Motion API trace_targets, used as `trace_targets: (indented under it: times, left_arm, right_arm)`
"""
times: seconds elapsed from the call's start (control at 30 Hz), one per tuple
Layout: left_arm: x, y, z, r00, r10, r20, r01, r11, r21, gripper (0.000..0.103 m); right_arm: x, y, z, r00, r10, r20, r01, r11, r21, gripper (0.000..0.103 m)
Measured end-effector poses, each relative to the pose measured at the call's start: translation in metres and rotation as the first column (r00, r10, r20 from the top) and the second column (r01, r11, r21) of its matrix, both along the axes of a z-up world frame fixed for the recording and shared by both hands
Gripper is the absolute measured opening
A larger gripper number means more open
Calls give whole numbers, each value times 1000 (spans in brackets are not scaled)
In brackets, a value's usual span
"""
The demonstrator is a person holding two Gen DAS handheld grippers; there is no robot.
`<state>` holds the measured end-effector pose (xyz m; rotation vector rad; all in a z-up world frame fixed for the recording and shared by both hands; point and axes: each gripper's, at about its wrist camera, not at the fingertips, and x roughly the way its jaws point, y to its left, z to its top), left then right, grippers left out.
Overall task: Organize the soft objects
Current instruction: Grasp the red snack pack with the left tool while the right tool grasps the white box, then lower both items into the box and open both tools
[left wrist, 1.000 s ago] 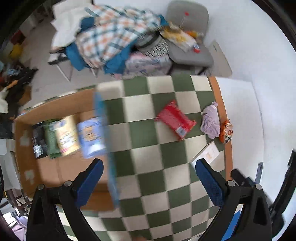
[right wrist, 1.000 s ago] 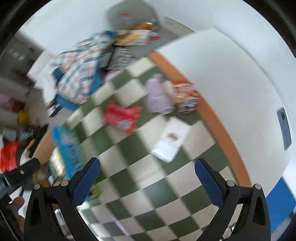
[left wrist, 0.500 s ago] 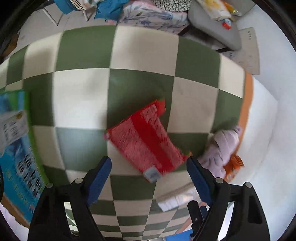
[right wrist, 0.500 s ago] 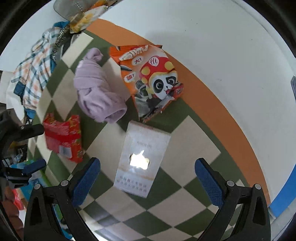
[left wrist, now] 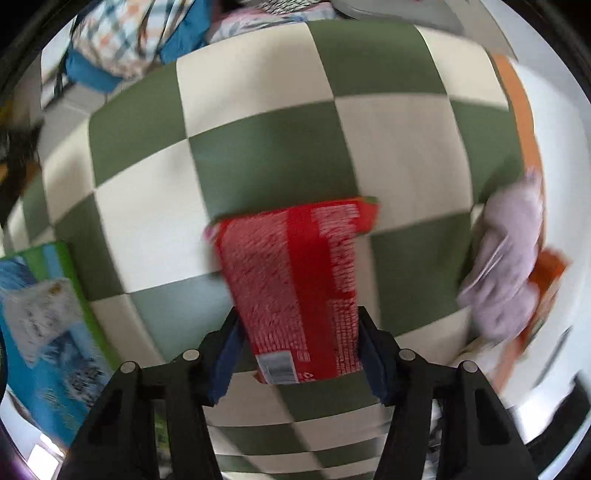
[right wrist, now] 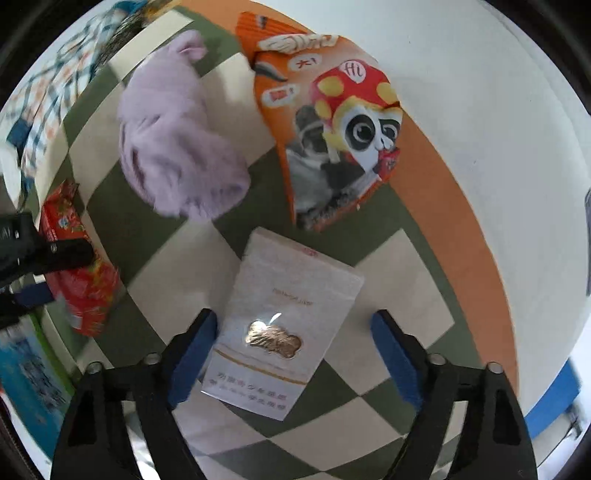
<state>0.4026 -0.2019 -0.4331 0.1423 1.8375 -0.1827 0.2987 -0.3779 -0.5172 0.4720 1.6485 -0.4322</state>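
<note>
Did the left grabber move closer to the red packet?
Yes. The left gripper has come down toward the checkered cloth, its jaws closing, and now straddles the red packet, pads at its sides.

Green-and-cream checkered tabletop (right wrist: 402, 266), orange edge band. Lying on it: red packet (left wrist: 295, 288), lilac cloth bundle (right wrist: 177, 147), orange panda snack bag (right wrist: 332, 122), white pack (right wrist: 284, 325), possibly tissues.

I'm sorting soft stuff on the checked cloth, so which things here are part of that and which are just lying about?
Job: red packet, white packet, lilac cloth, orange panda bag.
Lying about: plaid clothes pile, blue box.
</note>
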Motion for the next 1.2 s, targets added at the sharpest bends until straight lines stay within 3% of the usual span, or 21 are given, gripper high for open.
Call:
trace_targets:
  times: [0.13,0.27,0.4,0.67,0.97,1.2]
  left_arm:
    - [-7,2,-1,1000,12,22,-12,1000,-9,58]
    - [-14,4,5,998,20,61,-19,1000,-17,47]
    - [-26,6,15,995,8,103,-6,1000,-19,43]
    - [-50,21,59,986,26,162,-15,998,-67,42]
    - [-99,64,164,963,99,251,-34,967,-251,42]
    - [-129,151,232,931,166,325,-63,950,-307,42]
  right_arm:
    - [-6,7,-2,999,42,2,-41,999,-28,80]
    - [-4,14,-4,999,46,5,-46,998,-33,79]
    - [-2,19,2,998,70,6,-70,996,-51,62]
    - [-17,35,12,997,74,24,-74,997,-6,59]
    - [-33,65,107,966,162,204,-172,984,36,58]
    - [-40,104,198,911,237,337,-279,957,80,58]
